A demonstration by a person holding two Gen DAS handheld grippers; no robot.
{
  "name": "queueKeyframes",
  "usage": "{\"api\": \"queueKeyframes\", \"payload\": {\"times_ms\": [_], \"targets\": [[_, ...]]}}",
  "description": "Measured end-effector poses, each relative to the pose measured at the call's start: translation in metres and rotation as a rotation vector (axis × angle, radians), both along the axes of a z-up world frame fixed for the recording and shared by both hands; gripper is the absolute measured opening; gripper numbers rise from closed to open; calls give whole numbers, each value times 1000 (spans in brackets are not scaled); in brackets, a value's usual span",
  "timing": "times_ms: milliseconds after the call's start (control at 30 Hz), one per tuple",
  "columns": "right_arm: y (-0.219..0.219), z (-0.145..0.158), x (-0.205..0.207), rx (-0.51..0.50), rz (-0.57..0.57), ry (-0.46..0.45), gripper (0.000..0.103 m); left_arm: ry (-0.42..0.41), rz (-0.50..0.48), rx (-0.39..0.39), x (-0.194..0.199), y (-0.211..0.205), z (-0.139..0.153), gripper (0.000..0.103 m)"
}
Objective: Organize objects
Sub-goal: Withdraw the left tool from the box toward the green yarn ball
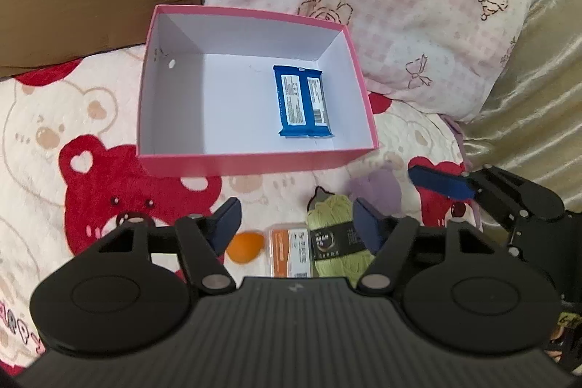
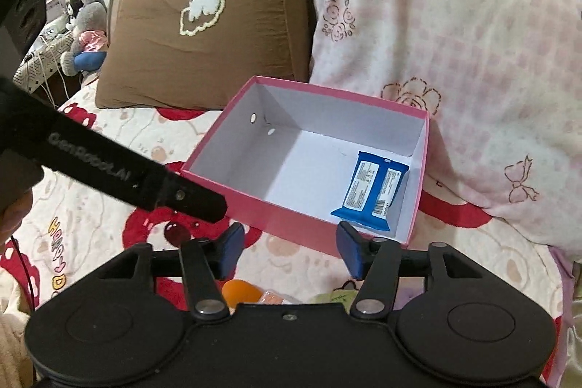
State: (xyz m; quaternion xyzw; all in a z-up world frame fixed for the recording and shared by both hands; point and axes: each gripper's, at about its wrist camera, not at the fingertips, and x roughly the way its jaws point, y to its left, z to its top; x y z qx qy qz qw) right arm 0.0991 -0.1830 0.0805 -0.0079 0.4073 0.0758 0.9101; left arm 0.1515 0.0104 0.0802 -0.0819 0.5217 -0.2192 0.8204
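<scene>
Left tongs (image 1: 294, 224) and right tongs (image 2: 287, 250) both spread empty, one blue packet (image 1: 302, 100) boxed, so yarn (image 1: 336, 235) probably goes next.

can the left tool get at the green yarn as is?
Probably yes: left tool is open, the green yarn lies right below its fingers, nothing on top, though the orange packet touches it.

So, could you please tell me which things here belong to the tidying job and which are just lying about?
Part of the job:
- pink box
- blue packet, already inside it
- orange ball
- orange packet
- green yarn
- purple soft item
- left tongs and right tongs, both open

Just lying about:
- brown pillow
- pink pillow
- bear blanket
- plush toys
</scene>
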Motion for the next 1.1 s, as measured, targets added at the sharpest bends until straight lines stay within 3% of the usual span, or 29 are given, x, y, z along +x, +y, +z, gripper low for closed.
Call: {"api": "queueKeyframes", "payload": {"times_ms": [100, 200, 367, 500, 1100], "targets": [[2, 7, -11, -2, 2, 0, 92, -3, -9, 22, -11, 3, 5, 78], [1, 10, -19, -6, -11, -3, 95, 2, -9, 25, -20, 8, 7, 85], [3, 14, -30, -23, -28, 15, 95, -3, -14, 25, -32, 13, 12, 98], [3, 19, -41, -42, -32, 21, 95, -9, -36, 46, -42, 12, 16, 101], [1, 2, -81, 3, -21, 125, 95, 49, -62, 41, -67, 12, -1, 102]]}}
